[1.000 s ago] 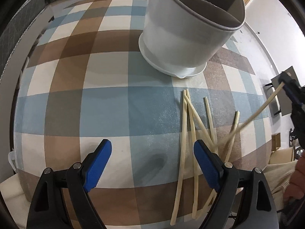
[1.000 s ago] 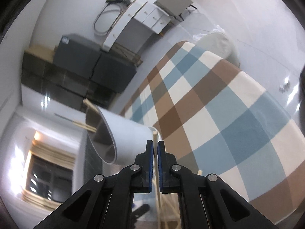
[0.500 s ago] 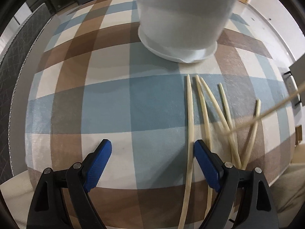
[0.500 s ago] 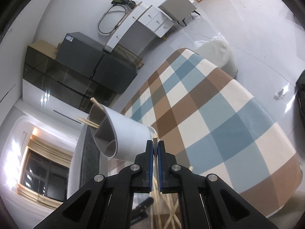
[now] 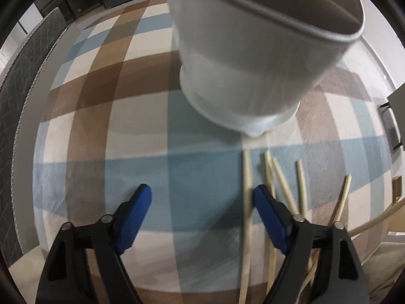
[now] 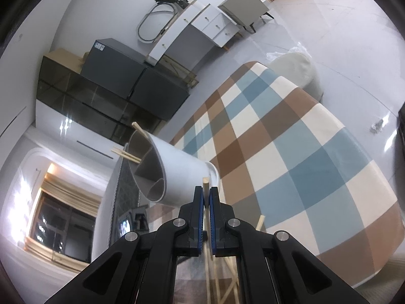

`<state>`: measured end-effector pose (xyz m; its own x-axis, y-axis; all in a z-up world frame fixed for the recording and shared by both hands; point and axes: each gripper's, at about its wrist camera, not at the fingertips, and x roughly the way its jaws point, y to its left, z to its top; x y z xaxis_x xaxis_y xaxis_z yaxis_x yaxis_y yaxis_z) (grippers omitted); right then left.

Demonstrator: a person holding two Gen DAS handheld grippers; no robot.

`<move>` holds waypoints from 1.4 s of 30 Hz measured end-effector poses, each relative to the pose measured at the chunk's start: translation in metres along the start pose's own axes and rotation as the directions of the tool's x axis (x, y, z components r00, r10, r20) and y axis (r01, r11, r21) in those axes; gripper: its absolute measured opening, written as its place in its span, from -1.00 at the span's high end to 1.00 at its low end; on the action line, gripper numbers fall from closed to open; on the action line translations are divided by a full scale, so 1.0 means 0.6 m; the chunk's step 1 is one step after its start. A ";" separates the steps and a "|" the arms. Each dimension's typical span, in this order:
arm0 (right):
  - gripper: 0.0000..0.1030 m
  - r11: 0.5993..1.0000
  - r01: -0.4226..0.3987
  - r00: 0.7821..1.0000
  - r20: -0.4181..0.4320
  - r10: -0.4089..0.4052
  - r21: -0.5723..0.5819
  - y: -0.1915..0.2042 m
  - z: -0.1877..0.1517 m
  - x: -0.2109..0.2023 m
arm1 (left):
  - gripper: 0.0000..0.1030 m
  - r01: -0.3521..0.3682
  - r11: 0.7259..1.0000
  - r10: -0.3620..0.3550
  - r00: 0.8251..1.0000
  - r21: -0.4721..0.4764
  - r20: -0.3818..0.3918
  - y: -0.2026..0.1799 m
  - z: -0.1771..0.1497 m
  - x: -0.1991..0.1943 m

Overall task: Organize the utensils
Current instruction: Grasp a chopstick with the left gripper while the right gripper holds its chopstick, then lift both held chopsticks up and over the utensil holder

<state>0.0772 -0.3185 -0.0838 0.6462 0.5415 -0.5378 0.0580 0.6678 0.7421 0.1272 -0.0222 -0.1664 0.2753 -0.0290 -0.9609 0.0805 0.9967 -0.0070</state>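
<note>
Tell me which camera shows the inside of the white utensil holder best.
The right wrist view: it looks into the white utensil holder, showing its dividers and chopsticks inside. The left wrist view shows mostly its outer wall.

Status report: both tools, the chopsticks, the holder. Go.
Left tool open, jaws just closing in, over loose chopsticks on checked cloth. Right tool shut on one chopstick. White holder ahead, path unobstructed.

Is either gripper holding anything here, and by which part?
The right gripper pinches one chopstick just below its upper end. The left gripper holds nothing; its jaws have just been closing.
</note>
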 end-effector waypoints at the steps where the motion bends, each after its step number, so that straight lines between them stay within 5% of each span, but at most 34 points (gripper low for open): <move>1: 0.93 1.000 -0.007 1.000 -0.004 0.007 0.007 -0.001 0.000 0.003 | -0.36 0.012 1.000 -0.012 1.000 0.006 0.001 -0.002 0.005 0.000; 7: 0.93 1.000 0.003 1.000 -0.021 -0.003 -0.012 0.006 -0.002 0.013 | 0.41 0.028 0.997 -0.030 0.999 0.068 0.021 -0.025 0.036 -0.001; 9: 0.93 1.000 0.009 1.000 -0.023 -0.009 -0.018 0.008 -0.003 0.015 | 0.89 0.036 0.996 -0.038 0.999 0.078 0.020 -0.041 0.043 0.004; 10: 0.93 1.000 0.010 1.000 -0.024 -0.010 -0.020 0.009 -0.003 0.016 | 0.97 0.045 0.995 -0.047 0.999 0.087 0.017 -0.046 0.044 0.005; 15: 0.92 0.998 -0.005 1.000 -0.019 0.003 -0.056 0.025 -0.005 0.018 | 0.99 0.057 0.995 -0.058 0.998 0.081 0.020 -0.053 0.061 -0.003; 20: 0.93 0.988 -0.008 1.000 -0.015 0.006 -0.152 0.058 -0.020 0.017 | 1.00 0.113 0.994 -0.112 0.982 0.008 0.154 -0.013 0.044 -0.074; 31: 0.93 0.912 0.057 0.998 0.031 -0.049 -0.406 0.146 -0.080 0.006 | 1.00 0.166 0.986 -0.159 0.872 0.026 0.462 0.015 -0.006 -0.221; 42: 0.93 0.890 0.127 0.992 0.077 -0.103 -0.438 0.172 -0.107 -0.001 | 1.00 0.160 0.984 -0.178 0.858 0.077 0.482 0.033 -0.034 -0.240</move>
<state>0.0338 -0.2169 -0.0327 0.6937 0.4284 -0.5791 -0.1997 0.8868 0.4169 0.0693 0.0032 -0.0340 0.6839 -0.2382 -0.6896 0.1973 0.9704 -0.1395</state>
